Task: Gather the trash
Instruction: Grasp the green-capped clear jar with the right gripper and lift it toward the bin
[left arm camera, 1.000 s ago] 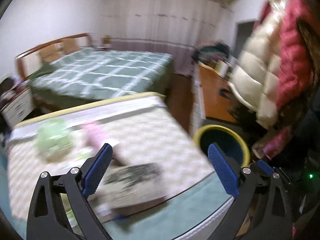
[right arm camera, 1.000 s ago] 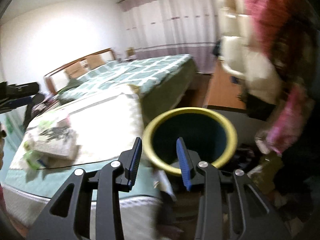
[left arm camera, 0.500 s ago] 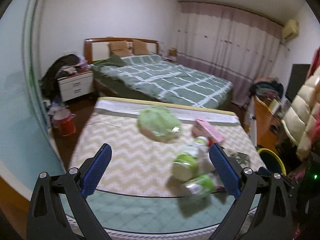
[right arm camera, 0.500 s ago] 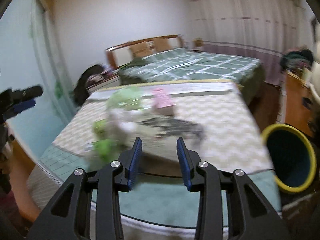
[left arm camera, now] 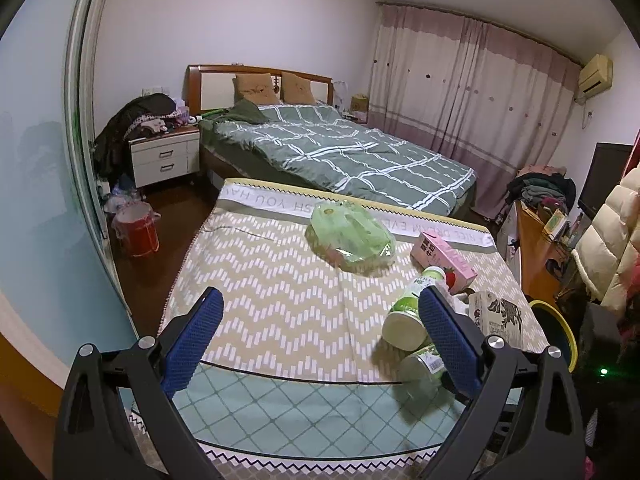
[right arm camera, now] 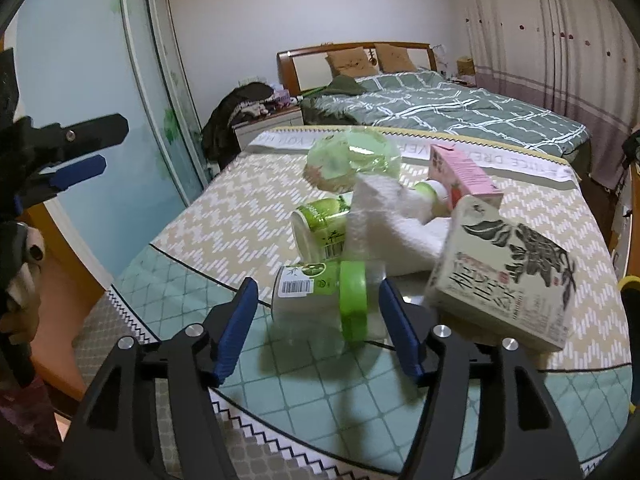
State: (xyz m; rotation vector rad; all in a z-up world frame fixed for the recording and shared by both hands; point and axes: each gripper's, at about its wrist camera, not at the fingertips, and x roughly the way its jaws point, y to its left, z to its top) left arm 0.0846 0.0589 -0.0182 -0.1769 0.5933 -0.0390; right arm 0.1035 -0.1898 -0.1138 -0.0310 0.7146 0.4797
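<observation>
Left view: my left gripper fingers spread wide, empty, above the desk; green bag far, pink carton and bottles right.

Right view: my right gripper fingers wide, flanking a green-capped jar untouched; patterned box right.

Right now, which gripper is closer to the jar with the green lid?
The right gripper. Its open fingers straddle the jar lying on the table. The left gripper hangs open off to the jar's left, farther away.

You're facing a wooden-headboard bed under a green checked quilt, white nightstand left, pink curtains drawn right.
</observation>
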